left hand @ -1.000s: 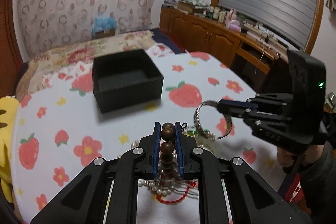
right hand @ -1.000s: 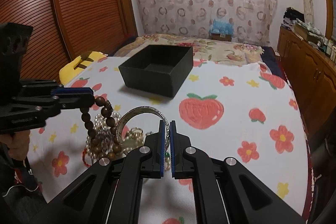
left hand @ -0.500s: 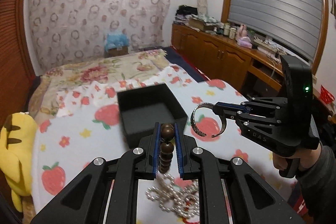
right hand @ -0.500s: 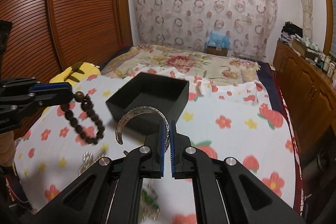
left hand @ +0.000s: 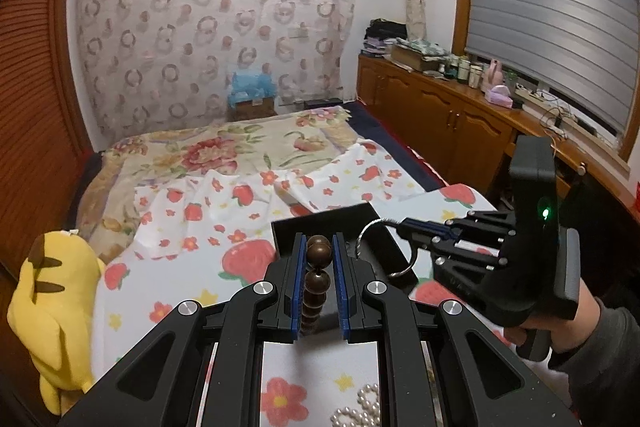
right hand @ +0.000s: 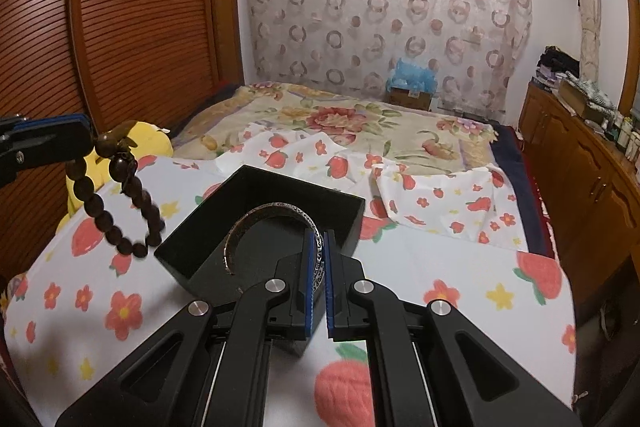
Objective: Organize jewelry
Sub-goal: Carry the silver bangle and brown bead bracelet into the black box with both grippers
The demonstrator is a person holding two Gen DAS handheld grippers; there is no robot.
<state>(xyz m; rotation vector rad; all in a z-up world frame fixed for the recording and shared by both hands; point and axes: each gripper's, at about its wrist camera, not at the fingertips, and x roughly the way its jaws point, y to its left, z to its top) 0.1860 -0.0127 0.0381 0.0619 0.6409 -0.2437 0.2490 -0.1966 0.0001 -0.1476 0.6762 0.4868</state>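
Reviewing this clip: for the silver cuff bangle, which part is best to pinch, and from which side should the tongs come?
Pinch the flat band of the silver cuff bangle across its thin wall near one end, coming from outside the curve, in the plane of the ring. The right tongs hold it just so: the band runs edge-on between the blue pads, its open C reaching forward over the black box. Gripping across the open gap would likely spring it.

Black box point(left hand: 372, 223): near part hidden behind left gripper point(left hand: 318, 251); pearl strand point(left hand: 362, 409): cut off by bottom edge; bead bracelet point(right hand: 120, 199): lower loop blurred; sideboard bottles point(left hand: 466, 69): too small to identify
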